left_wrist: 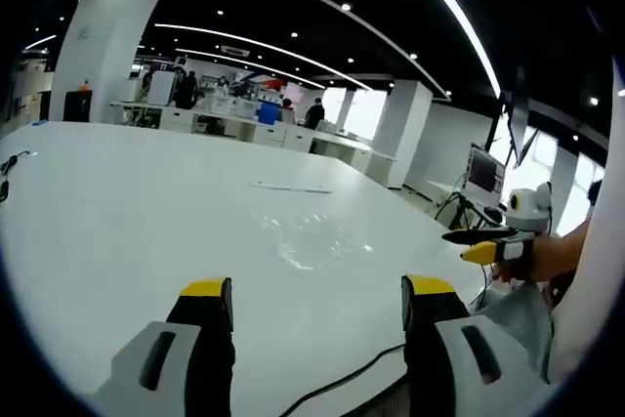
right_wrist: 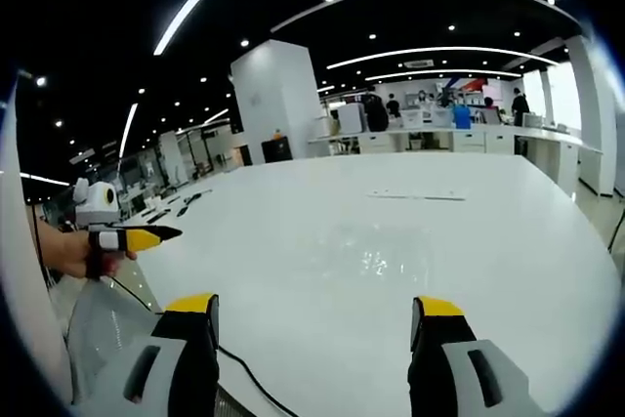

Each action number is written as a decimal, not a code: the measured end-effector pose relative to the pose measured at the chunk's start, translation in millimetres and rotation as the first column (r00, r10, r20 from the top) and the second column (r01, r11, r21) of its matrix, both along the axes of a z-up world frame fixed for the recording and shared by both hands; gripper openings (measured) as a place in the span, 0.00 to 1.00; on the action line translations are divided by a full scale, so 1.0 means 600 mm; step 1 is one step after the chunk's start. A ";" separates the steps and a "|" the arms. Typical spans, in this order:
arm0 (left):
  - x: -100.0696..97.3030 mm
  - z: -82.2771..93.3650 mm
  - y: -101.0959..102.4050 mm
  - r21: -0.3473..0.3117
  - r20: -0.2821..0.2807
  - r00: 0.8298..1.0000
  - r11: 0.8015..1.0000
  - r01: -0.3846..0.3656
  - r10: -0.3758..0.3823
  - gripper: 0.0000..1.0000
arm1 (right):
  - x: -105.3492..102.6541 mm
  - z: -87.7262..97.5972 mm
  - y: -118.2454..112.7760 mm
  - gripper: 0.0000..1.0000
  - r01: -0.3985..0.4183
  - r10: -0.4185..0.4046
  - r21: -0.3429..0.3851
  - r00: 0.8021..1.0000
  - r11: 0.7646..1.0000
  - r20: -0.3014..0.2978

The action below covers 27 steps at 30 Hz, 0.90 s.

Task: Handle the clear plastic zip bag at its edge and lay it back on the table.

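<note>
The clear plastic zip bag [left_wrist: 312, 236] lies flat on the white table [left_wrist: 117, 231], a short way ahead of my left gripper [left_wrist: 317, 292], whose yellow-tipped jaws stand open with nothing between them. In the right gripper view the bag [right_wrist: 376, 261] is a faint shimmer on the table [right_wrist: 508, 241], ahead of my right gripper [right_wrist: 314, 310], which is also open and holds nothing. Each gripper appears side-on in the other's view, held by a hand: the right one [left_wrist: 485, 249] at the table's right edge, the left one [right_wrist: 137, 238] at its left edge.
A thin flat strip [left_wrist: 293, 187] [right_wrist: 415, 196] lies farther back on the table. A black cable [left_wrist: 342, 378] [right_wrist: 244, 373] runs along the near edge. Another cable [left_wrist: 10, 168] lies at the far left. Desks, people and a monitor on a stand [left_wrist: 483, 173] are beyond.
</note>
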State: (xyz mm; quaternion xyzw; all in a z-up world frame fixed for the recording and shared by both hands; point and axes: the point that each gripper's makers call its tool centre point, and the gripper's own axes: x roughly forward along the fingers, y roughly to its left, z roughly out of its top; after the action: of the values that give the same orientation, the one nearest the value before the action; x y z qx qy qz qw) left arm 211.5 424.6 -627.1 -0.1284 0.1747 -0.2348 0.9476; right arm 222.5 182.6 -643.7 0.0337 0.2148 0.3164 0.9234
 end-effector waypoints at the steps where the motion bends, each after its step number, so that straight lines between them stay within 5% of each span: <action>1: 0.000 0.000 0.000 0.000 0.001 1.000 1.000 -0.001 0.001 0.69 | 0.000 0.000 0.000 0.80 0.000 0.000 0.000 1.000 1.000 0.000; 27: 0.000 0.005 0.013 -0.023 0.051 0.999 1.000 -0.016 0.017 0.68 | 0.018 0.001 0.005 0.79 -0.018 0.018 -0.046 1.000 0.999 -0.017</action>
State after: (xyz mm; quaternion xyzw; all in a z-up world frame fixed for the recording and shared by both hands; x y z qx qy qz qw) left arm 211.8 432.3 -624.0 -0.1344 0.1464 -0.2320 0.9522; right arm 233.5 185.5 -643.0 0.0133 0.2300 0.3193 0.9192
